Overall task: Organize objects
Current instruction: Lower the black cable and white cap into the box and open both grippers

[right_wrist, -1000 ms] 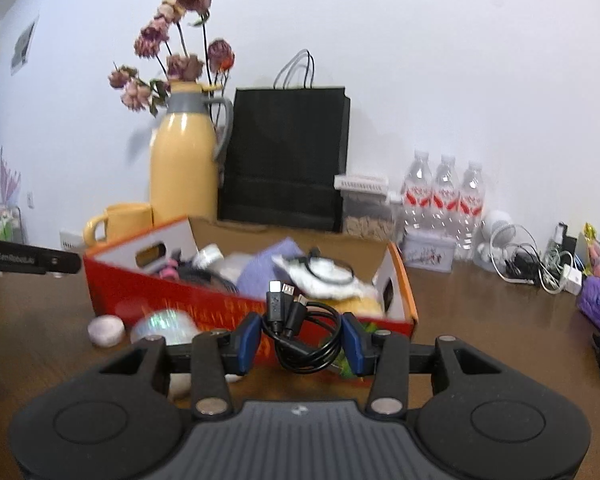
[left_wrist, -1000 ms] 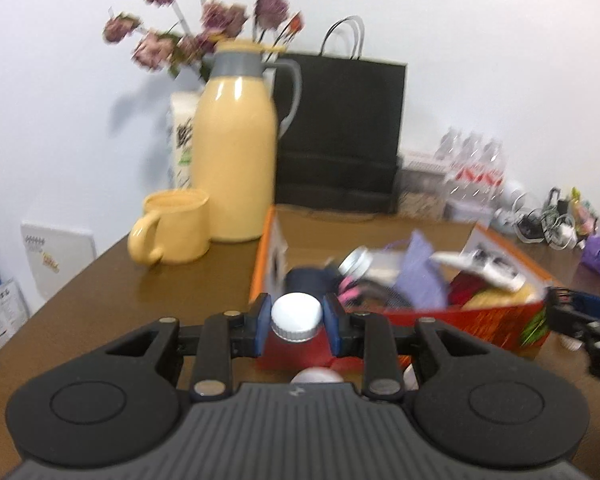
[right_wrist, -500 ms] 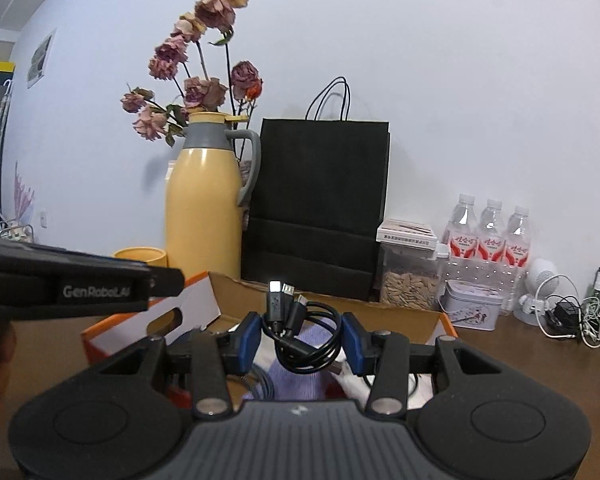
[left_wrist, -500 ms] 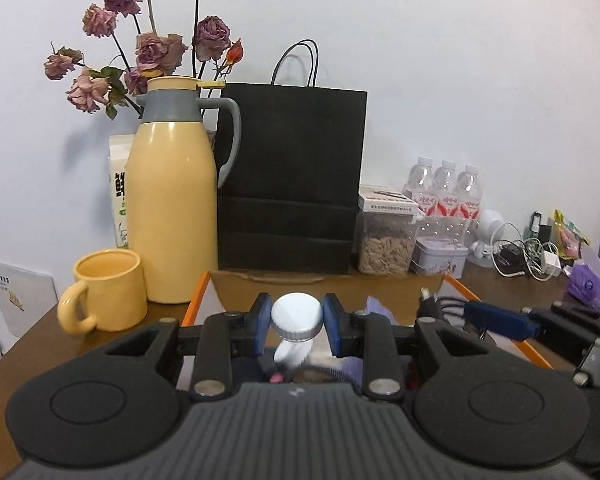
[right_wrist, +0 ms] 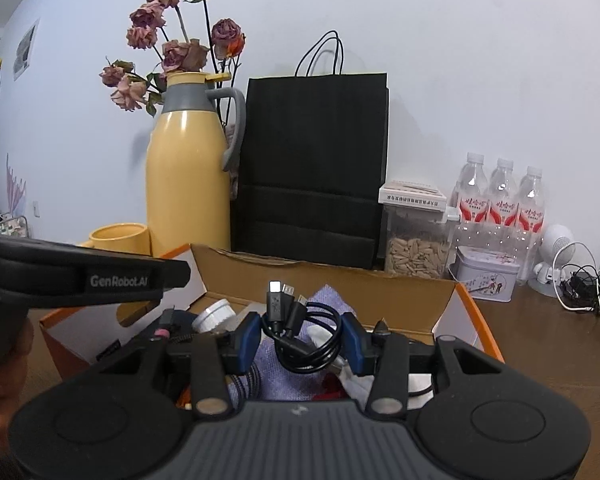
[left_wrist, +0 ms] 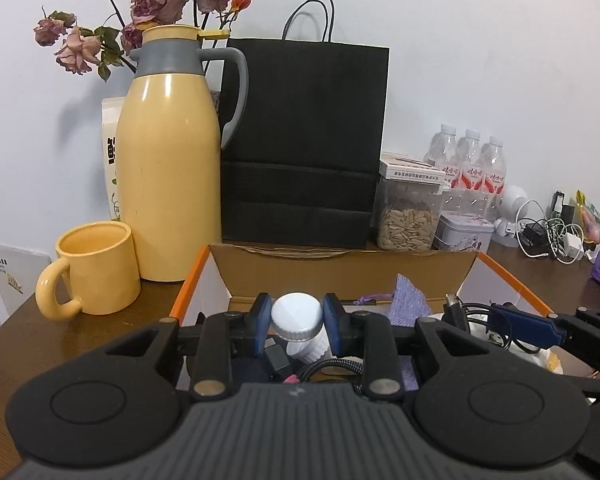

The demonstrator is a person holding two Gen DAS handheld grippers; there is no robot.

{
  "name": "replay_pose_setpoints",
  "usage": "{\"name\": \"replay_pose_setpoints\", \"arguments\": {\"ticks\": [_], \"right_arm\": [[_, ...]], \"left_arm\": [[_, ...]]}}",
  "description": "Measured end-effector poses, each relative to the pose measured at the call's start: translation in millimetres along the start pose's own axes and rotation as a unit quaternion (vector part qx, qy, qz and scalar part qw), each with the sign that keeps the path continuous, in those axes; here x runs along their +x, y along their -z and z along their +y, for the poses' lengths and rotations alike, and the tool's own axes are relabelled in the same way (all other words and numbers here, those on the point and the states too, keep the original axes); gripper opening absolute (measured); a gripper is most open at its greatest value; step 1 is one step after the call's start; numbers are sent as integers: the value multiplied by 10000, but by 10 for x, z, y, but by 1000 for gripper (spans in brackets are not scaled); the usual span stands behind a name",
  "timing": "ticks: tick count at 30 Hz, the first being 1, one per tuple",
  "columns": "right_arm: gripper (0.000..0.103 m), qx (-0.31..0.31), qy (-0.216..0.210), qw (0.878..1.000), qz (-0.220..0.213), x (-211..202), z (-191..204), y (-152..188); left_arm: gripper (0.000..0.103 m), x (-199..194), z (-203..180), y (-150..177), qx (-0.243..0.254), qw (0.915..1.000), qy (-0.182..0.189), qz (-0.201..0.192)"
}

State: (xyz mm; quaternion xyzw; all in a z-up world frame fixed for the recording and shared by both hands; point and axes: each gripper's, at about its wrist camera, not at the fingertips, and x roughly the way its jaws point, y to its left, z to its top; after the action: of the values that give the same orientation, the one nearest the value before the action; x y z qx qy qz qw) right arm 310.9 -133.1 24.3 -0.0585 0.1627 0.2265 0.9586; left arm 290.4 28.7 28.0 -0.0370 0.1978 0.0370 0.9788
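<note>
Small white plastic bottle with a white screw cap and silver collar [left_wrist: 298, 330]: clamped at the cap between the blue pads of the left gripper [left_wrist: 296, 326], held tilted above the open orange-edged cardboard box [left_wrist: 340, 266], over its left half. Coiled black USB cable with several plug ends [right_wrist: 300, 330]: pinched between the blue pads of the right gripper [right_wrist: 302, 340], plugs pointing up, held above the same box, toward its middle. Box contents, partly hidden by both grippers: a lilac cloth [right_wrist: 324, 300], a round silver-lidded tin [right_wrist: 216, 314], dark braided cord and white items that cannot be made out further. Behind the box, touching or just beside its rear flap: a tall black paper carrier bag with cord handles [left_wrist: 306, 140]. Behind the box to the left: a tall yellow vacuum jug with grey collar and handle [left_wrist: 170, 160], dried pink and mauve roses [left_wrist: 148, 0] rising behind it. Left of the box, just beside the jug: a yellow ceramic mug [left_wrist: 94, 268]. Behind the box to the right: a clear canister of pale seeds with a white lid [left_wrist: 410, 208], a small printed metal tin [left_wrist: 464, 234], three clear water bottles with red labels [left_wrist: 474, 166]. Far right of the box: a tangle of chargers and white cables [left_wrist: 548, 232]. All stand on a dark brown wooden table [left_wrist: 12, 344]. Part of a person's hand [right_wrist: 2, 380] shows at the left edge of the right wrist view, at the left gripper's handle.
</note>
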Motion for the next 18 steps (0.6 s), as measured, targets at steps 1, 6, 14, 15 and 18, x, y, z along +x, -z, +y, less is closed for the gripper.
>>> {"name": "replay_pose_setpoints", "arguments": {"ticks": [1,6,14,15,18], "right_arm": [[42,3,8,10000,0,0,-2,2],[58,47,85,10000,-20,-27,-12,7],[103,188,88,9995,-222,-110,-50,-15],[103,191,105,9996,-200,-108,-51,-14],[103,210,113,9995,-185,-109,-56,-11]], "left_arm": [[29,1,0,3,9,10000,6,2],[61,-41,32,9,-43,9999,-108,-94],[103,-141,85,-15,-181,9990,-262,-327],[103,-140,84,-19,-185,9989,-271,-331],[103,-137,83,-12,-192,9989,-277,-311]]}}
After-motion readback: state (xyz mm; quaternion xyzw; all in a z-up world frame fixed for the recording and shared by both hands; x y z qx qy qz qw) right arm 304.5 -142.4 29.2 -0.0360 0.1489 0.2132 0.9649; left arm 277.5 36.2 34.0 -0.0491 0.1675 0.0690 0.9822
